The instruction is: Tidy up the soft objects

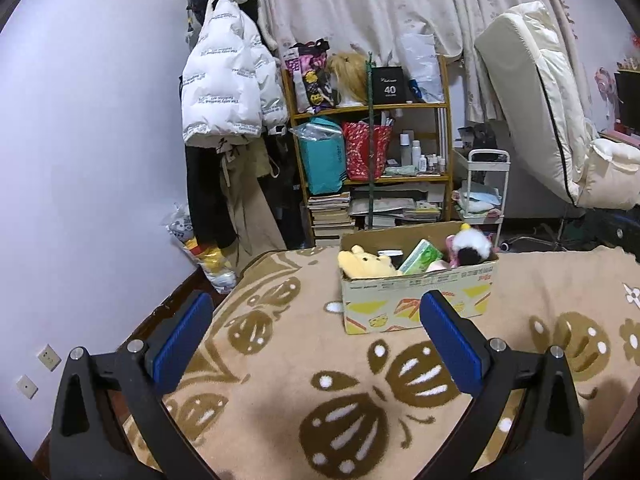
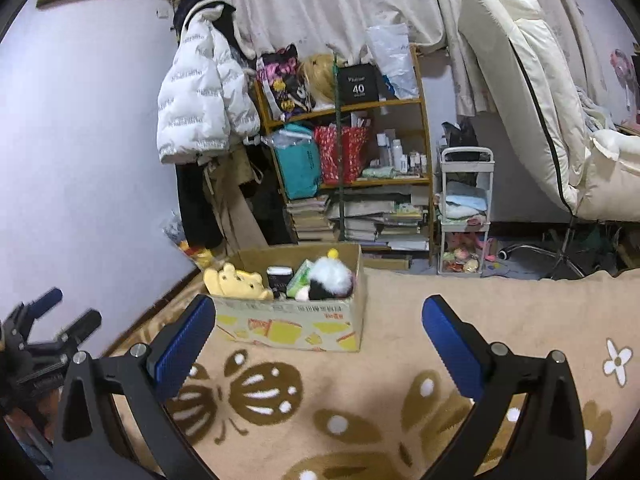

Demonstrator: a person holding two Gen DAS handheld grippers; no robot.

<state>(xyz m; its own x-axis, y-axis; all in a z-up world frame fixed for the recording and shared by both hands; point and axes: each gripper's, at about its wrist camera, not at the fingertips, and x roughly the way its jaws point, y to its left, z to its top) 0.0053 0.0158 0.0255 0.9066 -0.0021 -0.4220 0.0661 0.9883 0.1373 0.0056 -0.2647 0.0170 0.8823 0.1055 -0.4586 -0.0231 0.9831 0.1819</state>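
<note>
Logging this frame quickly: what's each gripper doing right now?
Left gripper: open, holding nothing.
Right gripper: open, holding nothing.

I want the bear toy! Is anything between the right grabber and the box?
Only bare butterfly blanket lies between the right gripper and the cardboard box, as the right wrist view shows.

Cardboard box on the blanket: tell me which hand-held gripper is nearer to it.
Left. The left hand-held gripper is open straight in front of the cardboard box, one finger overlapping its front. The right hand-held gripper, also open, sits off to the box's right, slightly farther back.
</note>
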